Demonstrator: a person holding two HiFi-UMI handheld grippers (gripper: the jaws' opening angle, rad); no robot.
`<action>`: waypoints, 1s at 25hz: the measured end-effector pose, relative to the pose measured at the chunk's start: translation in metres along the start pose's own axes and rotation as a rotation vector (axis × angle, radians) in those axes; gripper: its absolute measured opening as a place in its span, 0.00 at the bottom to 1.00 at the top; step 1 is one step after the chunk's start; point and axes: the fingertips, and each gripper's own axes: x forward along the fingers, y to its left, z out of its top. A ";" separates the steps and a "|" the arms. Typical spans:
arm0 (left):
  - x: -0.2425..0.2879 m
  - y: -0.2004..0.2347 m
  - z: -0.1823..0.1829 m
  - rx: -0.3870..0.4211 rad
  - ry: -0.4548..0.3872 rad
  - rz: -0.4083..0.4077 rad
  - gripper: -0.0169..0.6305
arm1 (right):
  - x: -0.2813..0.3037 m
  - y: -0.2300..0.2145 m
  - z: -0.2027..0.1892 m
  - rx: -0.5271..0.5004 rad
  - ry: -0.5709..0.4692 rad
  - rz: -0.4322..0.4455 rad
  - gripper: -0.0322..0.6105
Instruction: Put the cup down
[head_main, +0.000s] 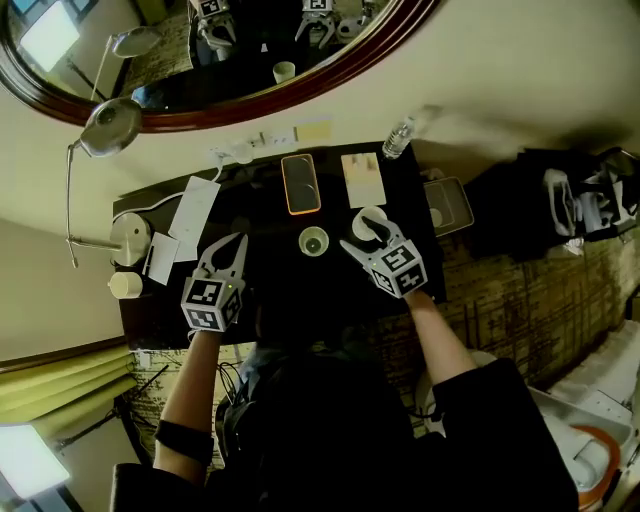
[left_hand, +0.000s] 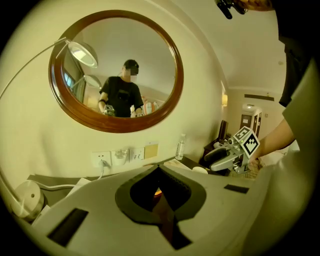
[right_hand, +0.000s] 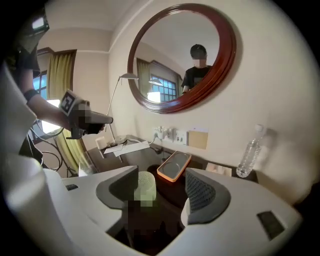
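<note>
We hold the right claw (head_main: 362, 236) open over the dark, glossy worktop (head_main: 262, 215), its ribbed black pads apart and pressing on nothing. The small pale-green ceramic cup (head_main: 313, 241) stands upright on the worktop just beside that claw, mouth up and free of both pads. In the right gripper view its finely textured wall shows in the gap, nearer the left-hand pad. Our left claw (head_main: 232, 246) is clamped shut on nothing, its smooth grey fingers meeting in a point, on the cup's other side. Behind the cup lies a flat smartphone in an orange case (head_main: 301, 184). Beside it is a cream rectangular card (head_main: 363, 180), and at the back edge a clear plastic water bottle (head_main: 398, 138). A rounded mirror in a polished red-brown wooden frame (head_main: 240, 60) hangs on the cream wall.
</note>
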 end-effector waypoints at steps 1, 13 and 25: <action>0.000 -0.001 0.002 -0.001 -0.005 0.000 0.03 | -0.008 -0.010 0.003 0.007 -0.013 -0.029 0.49; 0.001 -0.008 -0.003 -0.021 -0.010 -0.008 0.03 | -0.100 -0.076 -0.024 0.229 -0.066 -0.315 0.05; -0.007 -0.003 -0.011 -0.030 0.001 -0.001 0.03 | -0.127 -0.078 -0.028 0.273 -0.126 -0.384 0.05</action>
